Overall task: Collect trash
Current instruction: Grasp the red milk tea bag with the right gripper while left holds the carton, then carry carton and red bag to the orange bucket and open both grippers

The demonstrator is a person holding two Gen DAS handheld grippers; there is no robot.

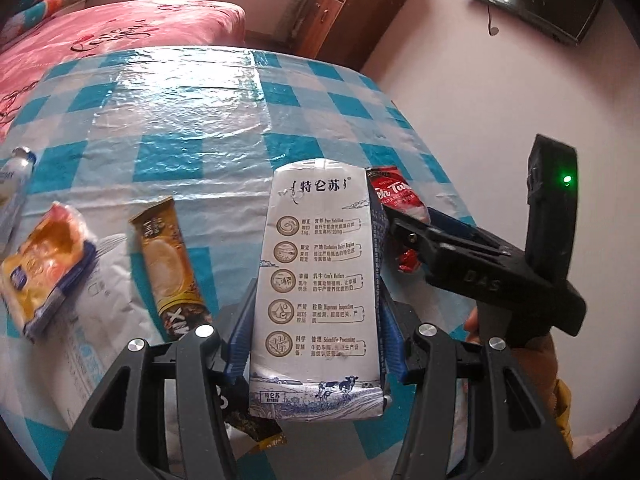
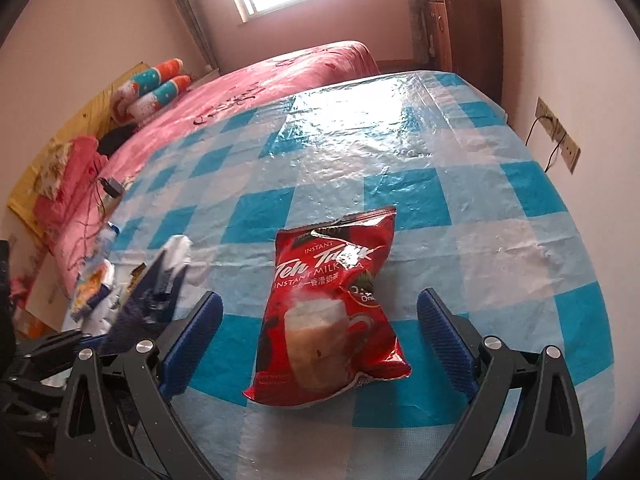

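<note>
My left gripper (image 1: 316, 324) is shut on a white milk carton (image 1: 318, 280) with Chinese print, held above the table; the carton also shows in the right wrist view (image 2: 160, 276) at the left. My right gripper (image 2: 320, 336) is open, its blue pads on either side of a red Teh Tarik milk tea packet (image 2: 328, 316) that lies flat on the checked tablecloth (image 2: 500, 240). In the left wrist view the red packet (image 1: 394, 194) lies just right of the carton, with the right gripper (image 1: 404, 236) over it.
On the table left of the carton lie a gold coffee sachet (image 1: 170, 264), a yellow snack packet (image 1: 44, 268), a white plastic bag (image 1: 100, 300) and a small white bottle (image 1: 14, 188). A pink bed (image 1: 100, 36) lies beyond the table. A wooden cabinet (image 1: 352, 12) stands by the wall.
</note>
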